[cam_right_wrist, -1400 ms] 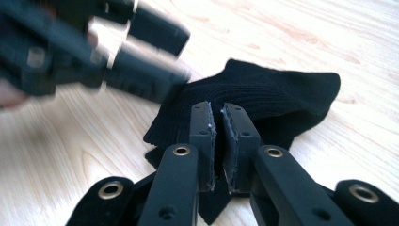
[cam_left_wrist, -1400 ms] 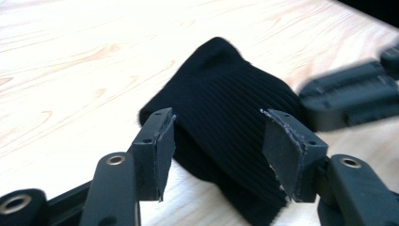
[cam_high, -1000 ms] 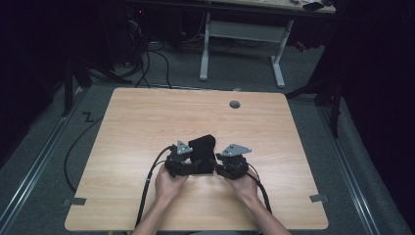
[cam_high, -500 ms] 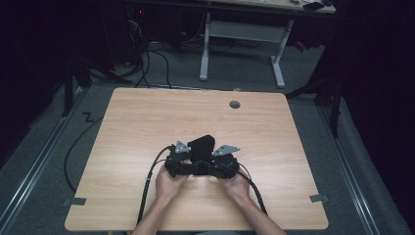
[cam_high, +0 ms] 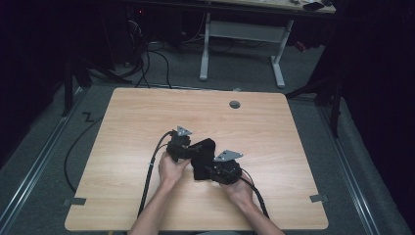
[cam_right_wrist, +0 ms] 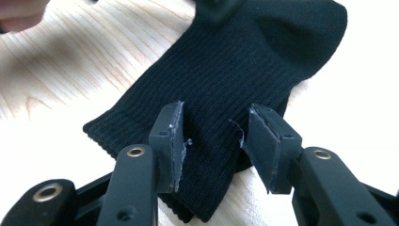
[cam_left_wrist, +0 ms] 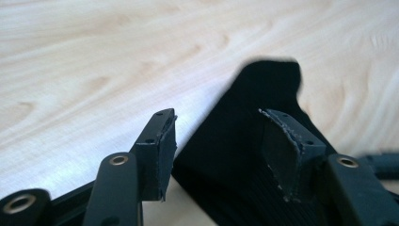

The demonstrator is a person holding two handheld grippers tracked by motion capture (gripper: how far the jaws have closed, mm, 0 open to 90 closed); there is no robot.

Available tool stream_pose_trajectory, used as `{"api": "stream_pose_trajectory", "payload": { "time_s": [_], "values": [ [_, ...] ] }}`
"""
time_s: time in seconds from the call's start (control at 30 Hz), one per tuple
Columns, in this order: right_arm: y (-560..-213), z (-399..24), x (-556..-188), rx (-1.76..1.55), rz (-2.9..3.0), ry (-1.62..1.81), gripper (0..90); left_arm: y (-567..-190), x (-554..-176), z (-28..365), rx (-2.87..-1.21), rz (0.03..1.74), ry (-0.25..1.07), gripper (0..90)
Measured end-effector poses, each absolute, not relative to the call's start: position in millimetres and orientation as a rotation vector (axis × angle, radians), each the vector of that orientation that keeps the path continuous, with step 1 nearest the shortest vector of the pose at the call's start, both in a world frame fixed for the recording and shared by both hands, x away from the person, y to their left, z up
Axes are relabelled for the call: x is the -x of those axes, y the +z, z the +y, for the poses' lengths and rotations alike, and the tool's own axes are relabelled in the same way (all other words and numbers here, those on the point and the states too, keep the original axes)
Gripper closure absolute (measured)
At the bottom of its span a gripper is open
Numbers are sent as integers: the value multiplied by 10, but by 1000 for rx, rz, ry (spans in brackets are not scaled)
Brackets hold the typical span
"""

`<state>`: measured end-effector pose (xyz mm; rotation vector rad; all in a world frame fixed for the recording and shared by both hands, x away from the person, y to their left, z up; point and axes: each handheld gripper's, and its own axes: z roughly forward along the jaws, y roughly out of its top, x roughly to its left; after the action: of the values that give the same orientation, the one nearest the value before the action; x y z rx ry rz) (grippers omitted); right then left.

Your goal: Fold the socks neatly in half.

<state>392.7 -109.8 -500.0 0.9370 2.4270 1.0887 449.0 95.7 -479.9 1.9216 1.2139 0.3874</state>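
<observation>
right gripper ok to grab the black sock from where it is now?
Probably yes. The right gripper has its jaws open over the ribbed end of the black sock, nothing between pads and fabric. The left gripper sits at the far end, clear of it.

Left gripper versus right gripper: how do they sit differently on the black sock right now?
The left gripper sits at the sock's far-left side, the right gripper at its near-right end. In the left gripper view, the sock's edge runs between the jaws with bare table beside it; in the right gripper view, ribbed fabric spans the whole gap. The right jaws have just been opening; the left closed slightly. Both stand open, pads off the fabric.
</observation>
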Motion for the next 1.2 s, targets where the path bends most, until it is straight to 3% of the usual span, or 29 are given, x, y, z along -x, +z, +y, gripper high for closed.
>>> {"api": "stream_pose_trajectory", "payload": {
  "time_s": [0.27,0.57,1.03,1.1,1.2],
  "values": [
    [-5013,-1153,-3913,-933,2434,1108,558,-4905,-4634,873,-1986,1239,363,398],
    [-5016,-1187,-3956,-931,2482,1125,560,-4962,-4661,883,-2027,1229,400,453],
    [-5002,-1166,-3964,-928,2485,1109,560,-4971,-4667,907,-2021,1169,275,769],
    [-5006,-1160,-3952,-931,2477,1111,561,-4958,-4641,885,-2047,1139,310,824],
    [-5015,-1162,-3936,-952,2472,1120,560,-4938,-4658,919,-2052,1148,265,842]
  ]
}}
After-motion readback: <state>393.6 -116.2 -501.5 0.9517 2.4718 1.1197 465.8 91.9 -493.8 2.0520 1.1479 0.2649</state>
